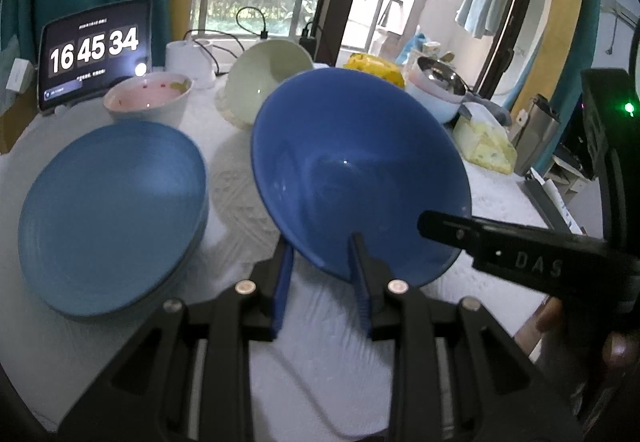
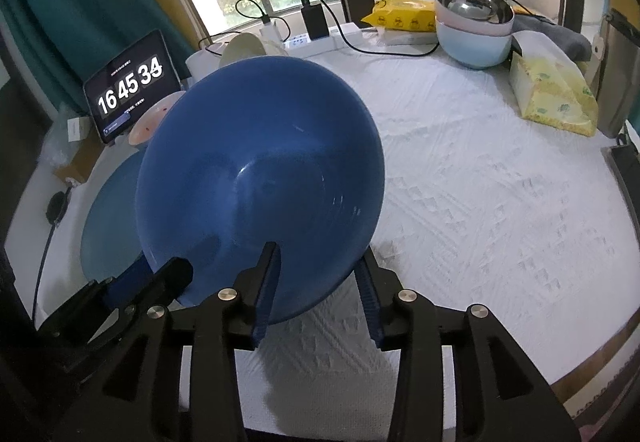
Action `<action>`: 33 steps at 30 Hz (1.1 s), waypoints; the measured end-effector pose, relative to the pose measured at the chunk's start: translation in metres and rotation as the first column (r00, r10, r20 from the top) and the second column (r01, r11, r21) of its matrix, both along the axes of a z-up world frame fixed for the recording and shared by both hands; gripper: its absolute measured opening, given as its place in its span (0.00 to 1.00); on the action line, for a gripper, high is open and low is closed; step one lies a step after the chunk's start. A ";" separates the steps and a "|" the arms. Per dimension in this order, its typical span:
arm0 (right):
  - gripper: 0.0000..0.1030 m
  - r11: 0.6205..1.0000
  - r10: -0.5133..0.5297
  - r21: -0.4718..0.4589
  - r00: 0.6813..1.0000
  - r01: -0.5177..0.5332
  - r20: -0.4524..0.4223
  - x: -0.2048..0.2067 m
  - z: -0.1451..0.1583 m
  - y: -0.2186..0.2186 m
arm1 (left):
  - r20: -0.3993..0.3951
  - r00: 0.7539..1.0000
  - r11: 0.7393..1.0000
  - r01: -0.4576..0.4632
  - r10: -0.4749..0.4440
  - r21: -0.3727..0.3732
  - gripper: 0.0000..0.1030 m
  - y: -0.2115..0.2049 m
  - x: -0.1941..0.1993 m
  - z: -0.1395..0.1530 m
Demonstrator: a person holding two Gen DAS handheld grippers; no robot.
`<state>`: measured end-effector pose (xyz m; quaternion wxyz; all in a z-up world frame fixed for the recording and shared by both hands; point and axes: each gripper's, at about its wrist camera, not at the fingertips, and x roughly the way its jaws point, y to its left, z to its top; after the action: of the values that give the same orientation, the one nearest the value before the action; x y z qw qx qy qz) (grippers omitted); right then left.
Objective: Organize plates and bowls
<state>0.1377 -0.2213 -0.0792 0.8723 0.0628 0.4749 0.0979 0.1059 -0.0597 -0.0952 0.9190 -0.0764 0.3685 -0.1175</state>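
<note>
dark blue bowl (image 1: 360,170) tilted above the white counter (image 2: 500,182), rim clamped in the left tool (image 1: 322,242). right tool (image 2: 320,262) straddling the same rim, jaws apart (not pressing). stacked blue plates (image 1: 112,214) just left.

Two close wrist views, shared blue bowl (image 1: 360,170)

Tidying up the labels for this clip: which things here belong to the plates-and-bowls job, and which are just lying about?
Job: blue bowl, blue plates, pink bowl, green bowl, stacked bowls.

Lying about: tablet clock, tissue pack, yellow wipes, power strip.
</note>
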 end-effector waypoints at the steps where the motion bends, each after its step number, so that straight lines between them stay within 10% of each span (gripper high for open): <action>1: 0.40 1.000 0.000 0.000 1.000 0.000 -0.005 0.000 -0.001 0.000 | -0.001 1.000 1.000 0.000 0.000 0.001 0.29 0.000 -0.001 0.000; 33: 0.52 0.998 0.007 0.064 0.999 -0.010 0.049 0.020 0.020 -0.016 | -0.061 0.998 0.999 -0.007 0.009 0.040 0.37 -0.006 0.023 0.014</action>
<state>0.1574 -0.2371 -0.0593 0.8808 0.0865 0.4503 0.1182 0.1293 -0.0657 -0.0815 0.9091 -0.0630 0.3983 -0.1040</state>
